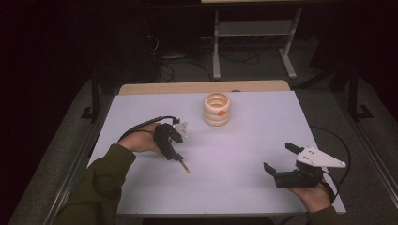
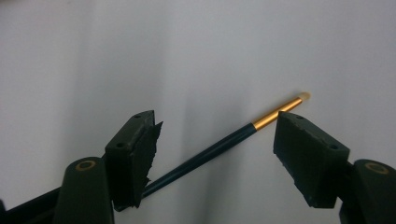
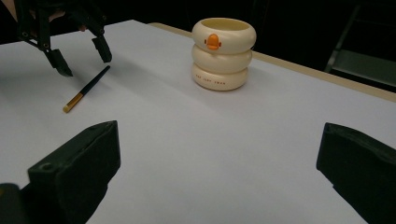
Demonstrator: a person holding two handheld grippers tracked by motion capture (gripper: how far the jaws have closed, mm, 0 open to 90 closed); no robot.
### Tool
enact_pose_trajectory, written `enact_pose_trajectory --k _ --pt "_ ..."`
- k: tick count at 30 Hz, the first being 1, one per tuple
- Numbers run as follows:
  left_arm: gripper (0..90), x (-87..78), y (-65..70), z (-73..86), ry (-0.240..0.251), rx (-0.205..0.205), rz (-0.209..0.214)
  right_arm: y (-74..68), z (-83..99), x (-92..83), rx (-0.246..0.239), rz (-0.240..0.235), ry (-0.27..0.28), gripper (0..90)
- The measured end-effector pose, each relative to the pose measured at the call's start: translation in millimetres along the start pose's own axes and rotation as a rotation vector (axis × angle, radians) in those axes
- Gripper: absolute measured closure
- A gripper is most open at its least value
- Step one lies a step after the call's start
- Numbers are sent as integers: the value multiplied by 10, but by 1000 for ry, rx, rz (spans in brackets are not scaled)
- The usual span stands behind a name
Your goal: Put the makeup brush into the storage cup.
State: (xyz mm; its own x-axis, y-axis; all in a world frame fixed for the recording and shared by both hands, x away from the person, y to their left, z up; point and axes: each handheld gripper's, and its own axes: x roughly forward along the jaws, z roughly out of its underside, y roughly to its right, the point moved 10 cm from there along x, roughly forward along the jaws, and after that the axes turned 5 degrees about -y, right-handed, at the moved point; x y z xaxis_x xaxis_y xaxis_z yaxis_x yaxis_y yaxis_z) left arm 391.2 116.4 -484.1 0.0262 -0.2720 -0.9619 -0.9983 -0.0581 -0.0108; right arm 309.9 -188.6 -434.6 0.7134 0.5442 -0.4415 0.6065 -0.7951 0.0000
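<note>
Lying flat on the white table (image 1: 244, 154), the pencil (image 2: 205, 151) sits between my left gripper (image 2: 215, 149)'s parted jaws, neither pad pressing it, while my right gripper (image 1: 280, 159) rests well apart, jaws wide and holding nothing, facing the cream ringed cup (image 1: 217, 108) farther back.

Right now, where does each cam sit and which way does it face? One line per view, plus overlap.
High view: above the person's side, facing forward and down on the table; both sleeved forearms, left gripper and right gripper show.
Left gripper view: rides the left gripper, looking down at the pen lying between its open jaws.
Right gripper view: rides the right gripper, low, facing across the table at the cup.
Shared: the right gripper view and the high view both hold cup, pen and left gripper.
</note>
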Motion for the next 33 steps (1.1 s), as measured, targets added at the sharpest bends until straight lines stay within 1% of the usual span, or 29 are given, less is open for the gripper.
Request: enact_pose_trajectory --k 8,11,16,18,19,21,24,25,33 --pt "355 48 25 2 -15 30 12 2 0 -1 0 0 0 0" --pt "395 68 46 3 -21 41 19 0 2 0 2 -1 -2 0" --pt "417 111 63 20 -49 75 25 1 -2 1 0 -1 0 0" --pt "428 132 74 12 -46 74 28 3 -2 1 -2 0 1 0" --pt "435 143 79 13 -51 83 30 3 -2 0 -1 0 1 0" --pt "449 149 83 13 -53 84 31 3 -2 0 -1 0 1 0" --pt "462 178 96 27 -70 107 36 4 3 1 0 -1 -2 0" --pt "478 184 98 28 -72 110 37 4 0 0 1 -1 0 0" --pt "514 228 120 42 -91 125 45 7 1 -1 1 0 0 0"
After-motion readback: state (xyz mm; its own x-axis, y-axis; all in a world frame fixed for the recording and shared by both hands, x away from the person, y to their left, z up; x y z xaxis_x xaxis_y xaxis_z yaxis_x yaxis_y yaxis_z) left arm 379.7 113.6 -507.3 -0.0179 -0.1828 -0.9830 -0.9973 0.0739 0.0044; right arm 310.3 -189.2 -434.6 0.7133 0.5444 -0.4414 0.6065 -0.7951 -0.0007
